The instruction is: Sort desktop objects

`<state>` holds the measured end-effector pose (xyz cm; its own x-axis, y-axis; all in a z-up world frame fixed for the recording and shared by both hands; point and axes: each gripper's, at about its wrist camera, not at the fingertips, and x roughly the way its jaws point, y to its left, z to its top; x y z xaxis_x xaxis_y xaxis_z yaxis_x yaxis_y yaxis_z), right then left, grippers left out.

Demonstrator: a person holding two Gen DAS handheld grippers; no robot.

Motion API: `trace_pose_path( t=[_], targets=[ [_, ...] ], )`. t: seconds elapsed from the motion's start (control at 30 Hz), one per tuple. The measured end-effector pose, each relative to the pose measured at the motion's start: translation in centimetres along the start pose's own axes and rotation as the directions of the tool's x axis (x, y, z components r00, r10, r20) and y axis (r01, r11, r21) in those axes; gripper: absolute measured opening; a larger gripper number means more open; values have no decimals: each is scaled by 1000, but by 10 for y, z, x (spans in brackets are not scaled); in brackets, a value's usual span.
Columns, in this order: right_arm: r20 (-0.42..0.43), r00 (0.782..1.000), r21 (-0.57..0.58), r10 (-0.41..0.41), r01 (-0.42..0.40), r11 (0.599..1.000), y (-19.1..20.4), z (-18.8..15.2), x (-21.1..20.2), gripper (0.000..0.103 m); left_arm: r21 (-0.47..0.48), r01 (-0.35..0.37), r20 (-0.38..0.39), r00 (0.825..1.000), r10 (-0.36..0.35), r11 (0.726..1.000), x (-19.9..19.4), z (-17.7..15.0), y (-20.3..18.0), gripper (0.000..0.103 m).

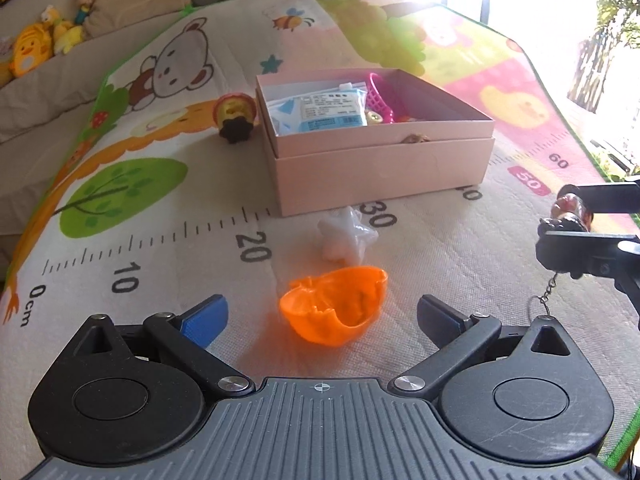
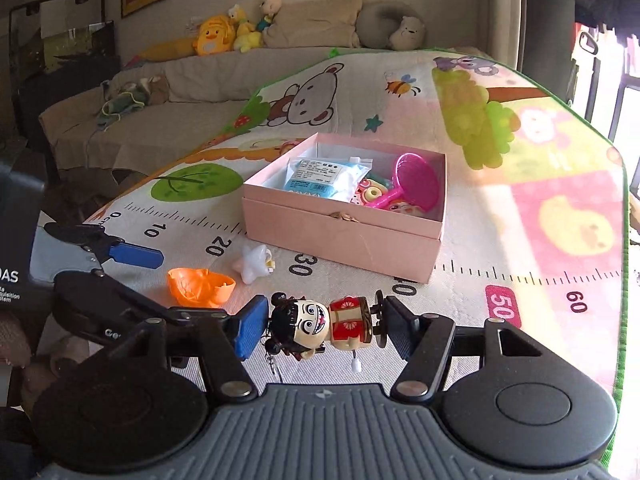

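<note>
An orange plastic shell (image 1: 334,306) lies on the play mat between the open fingers of my left gripper (image 1: 322,318); it also shows in the right wrist view (image 2: 200,286). A white star toy (image 1: 346,238) lies just beyond it, in front of the pink box (image 1: 380,168). My right gripper (image 2: 324,328) is shut on a doll keychain figure (image 2: 320,326), held sideways above the mat; it shows at the right edge of the left wrist view (image 1: 568,216). The box (image 2: 340,236) holds a blue packet (image 2: 324,178), a pink scoop (image 2: 414,182) and small toys.
A round yellow and brown toy (image 1: 236,118) lies left of the box. The play mat (image 1: 160,208) has a ruler print. A sofa with plush toys (image 2: 224,34) stands behind. The mat's green edge (image 2: 620,280) runs on the right.
</note>
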<state>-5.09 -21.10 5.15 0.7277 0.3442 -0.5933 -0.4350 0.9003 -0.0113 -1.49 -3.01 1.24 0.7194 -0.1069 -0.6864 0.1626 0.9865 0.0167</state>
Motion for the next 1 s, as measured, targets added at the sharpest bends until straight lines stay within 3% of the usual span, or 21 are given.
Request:
trace_pose_path(
  t=[0.07,0.13,0.17,0.23,0.3,0.63,0.8,1.0],
  targets=[
    [-13,1000,10,-10,10,1000,-2,-6,-1,63,2,-14,0,1000,14,1000,4,1,-2,102],
    [-33,999,25,-14,14,1000,-4,-9,1,63,-14,-12,-7,1000,12,1000,6,1,0,94],
    [-39,999,28,-15,16,999,-4,-11,1,63,-27,-6,-14,1000,6,1000,8,2,2,83],
    [-44,999,27,-14,15,1000,-2,-12,-1,63,-34,-4,-4,1000,4,999,7,1,5,76],
    [-40,999,23,-15,15,1000,0,-11,-3,63,-29,12,6,1000,-12,1000,3,0,7,57],
    [-8,1000,-31,-4,4,1000,12,-1,-23,63,52,74,102,992,-79,996,-39,-2,1,57],
    [85,996,-33,14,-11,999,4,37,-50,63,73,67,248,965,-84,995,-72,35,18,57],
    [251,966,20,-64,61,998,-29,94,-75,63,63,76,319,943,-92,995,-61,97,30,57]
  ],
)
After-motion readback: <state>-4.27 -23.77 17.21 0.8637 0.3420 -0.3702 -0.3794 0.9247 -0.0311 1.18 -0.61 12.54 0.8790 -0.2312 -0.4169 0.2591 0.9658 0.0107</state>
